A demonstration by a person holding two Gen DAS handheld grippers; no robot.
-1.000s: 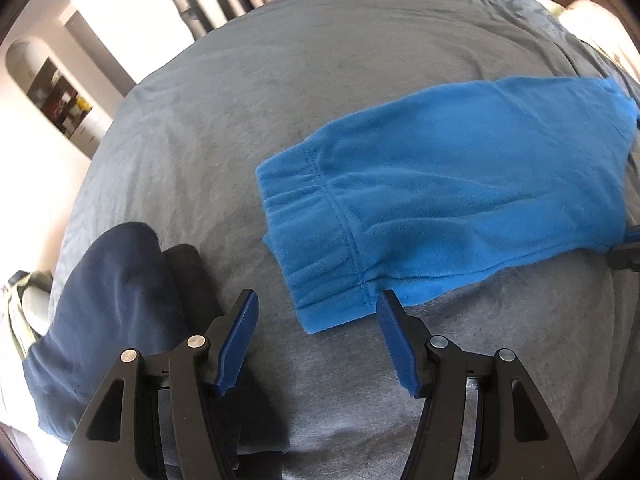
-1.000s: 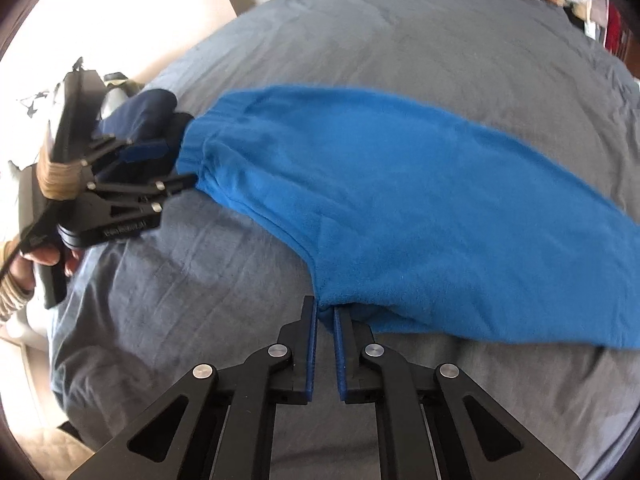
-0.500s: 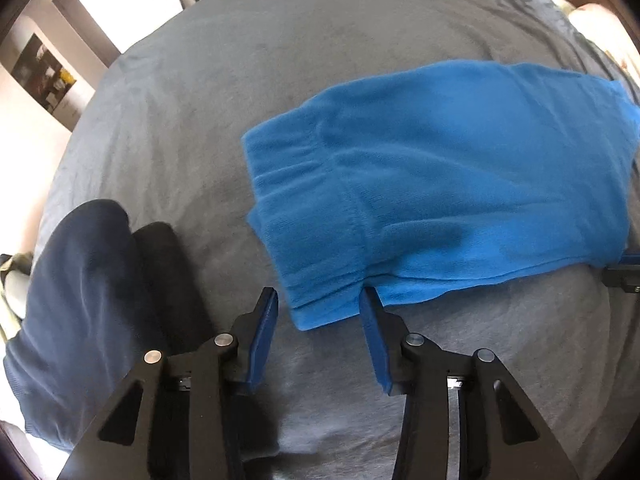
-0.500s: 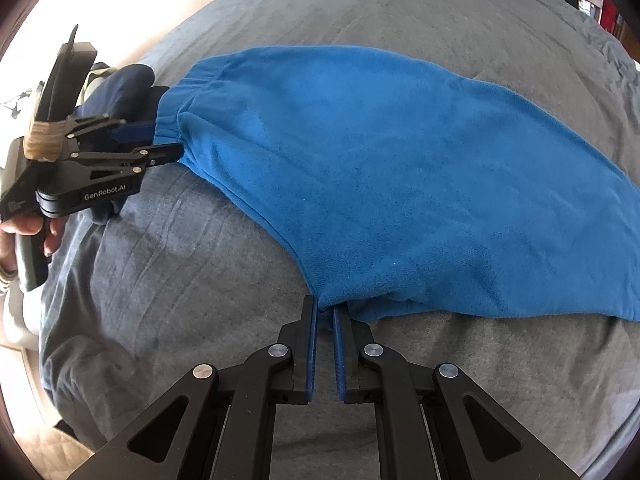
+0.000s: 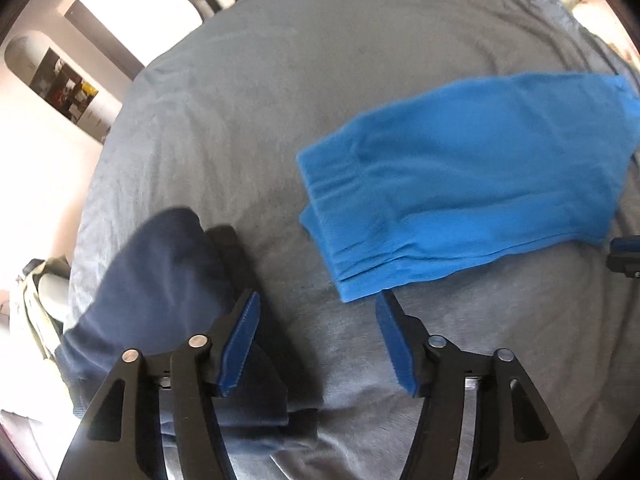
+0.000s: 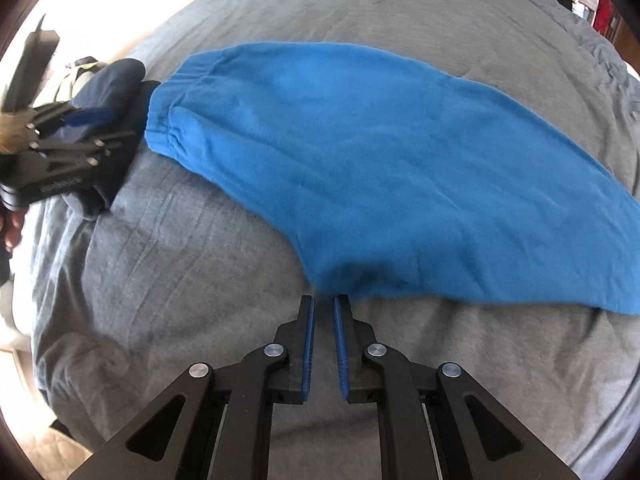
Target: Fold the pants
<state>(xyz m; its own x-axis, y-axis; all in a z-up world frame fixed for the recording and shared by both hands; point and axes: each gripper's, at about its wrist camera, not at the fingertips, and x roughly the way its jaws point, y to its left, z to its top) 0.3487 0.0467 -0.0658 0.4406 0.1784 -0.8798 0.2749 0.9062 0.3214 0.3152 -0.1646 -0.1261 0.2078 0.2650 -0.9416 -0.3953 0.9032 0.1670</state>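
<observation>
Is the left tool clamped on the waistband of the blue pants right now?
No. The left tool stands open over the grey bedcover, and the blue pants lie beyond its fingertips, ungripped.

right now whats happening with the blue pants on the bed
A person with a gripper in each hand is folding blue pants on a grey bedspread. The right gripper is pinched shut at the near edge of the pants. The left gripper, just reopened, hangs beside the waistband holding nothing.

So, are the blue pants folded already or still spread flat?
Folded once at least: the blue pants show stacked layered edges at the waistband.
</observation>
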